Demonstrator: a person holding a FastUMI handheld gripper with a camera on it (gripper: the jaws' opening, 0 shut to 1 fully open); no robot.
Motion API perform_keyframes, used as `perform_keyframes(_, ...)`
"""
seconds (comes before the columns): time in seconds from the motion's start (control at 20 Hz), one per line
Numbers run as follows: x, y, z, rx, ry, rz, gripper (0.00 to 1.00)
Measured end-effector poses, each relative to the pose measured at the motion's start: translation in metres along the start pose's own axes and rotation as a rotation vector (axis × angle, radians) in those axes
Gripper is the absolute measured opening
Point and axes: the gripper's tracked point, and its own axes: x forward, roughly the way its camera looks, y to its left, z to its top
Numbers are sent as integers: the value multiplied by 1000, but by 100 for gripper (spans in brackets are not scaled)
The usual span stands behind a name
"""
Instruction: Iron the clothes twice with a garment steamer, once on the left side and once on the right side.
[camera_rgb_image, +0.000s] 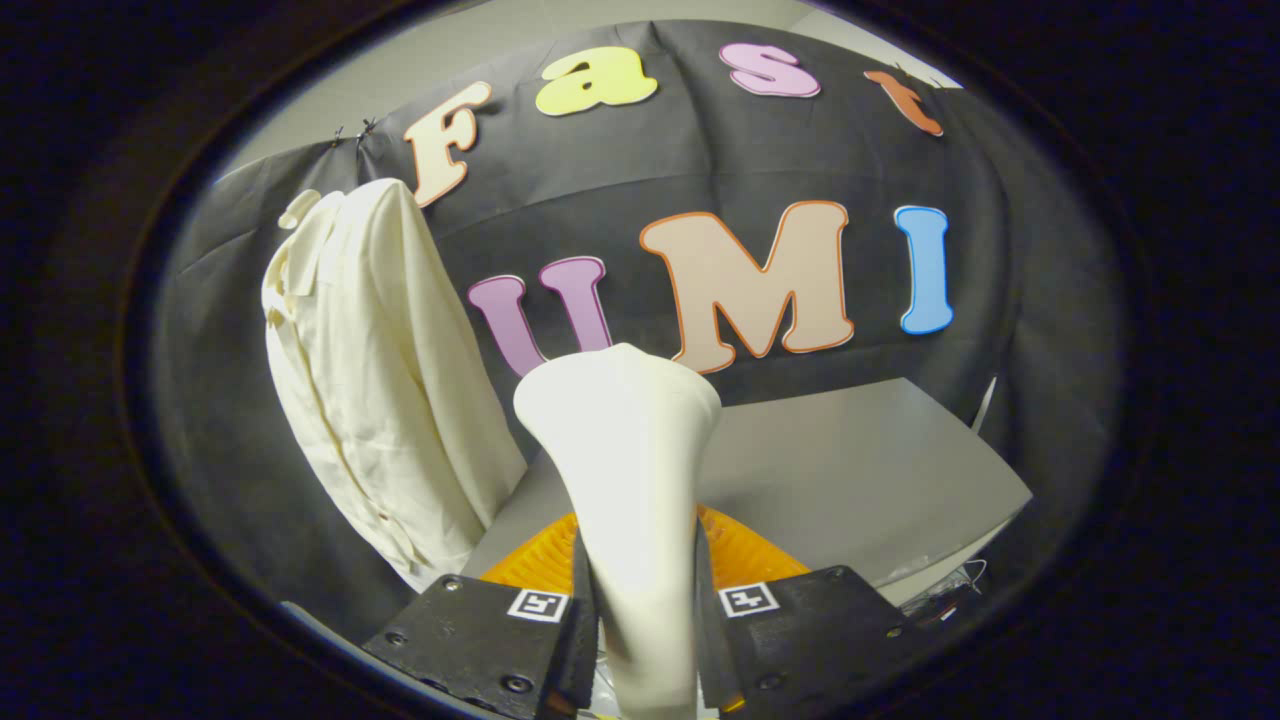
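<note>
**Cream steamer in hand, no pass on the shirt yet**

Cream plastic sits clamped in the gripper (645, 610): both fingers (585, 600) press on the narrow handle of the garment steamer (625, 470), one on each side, so the grip looks firm and closed on it. The handle rises from between the fingers and widens into the steamer's head, which stands upright just ahead of them and points up and away, toward the booth wall.

Just behind the handle, close above the fingers, an orange ribbed piece (745, 550) fans out to both sides; what it belongs to I cannot tell. Beyond that lies the grey bench (860, 470), stretching ahead and off to the right of the fingers.

Further out, ahead and to the left of the fingers, hangs the cream shirt (370, 380). It drapes down in front of the dark cloth wall with its collar at the top and its button placket running down the side turned toward the camera. The lower hem drops to about the level of the bench's near edge.

As for progress: the steamer is picked up and held, which is the first step settled. Its head stands apart from the shirt, with open wall between them, so it is not working the fabric at this moment. Judging by this, both the left-side and right-side passes appear still to be done, though nothing on the cloth itself would show a finished stroke.
</note>
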Motion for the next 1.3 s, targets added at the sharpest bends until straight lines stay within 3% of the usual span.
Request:
perform_keyframes(0.25, -56, 51, 2, -13, -76, -27, 40)
perform_keyframes(0.5, -81, 132, 2, -47, -135, -9, 40)
perform_keyframes(1.1, -48, 330, -20, -35, -153, 74, 41)
perform_keyframes(1.3, -30, 376, -23, -60, -186, 37, 41)
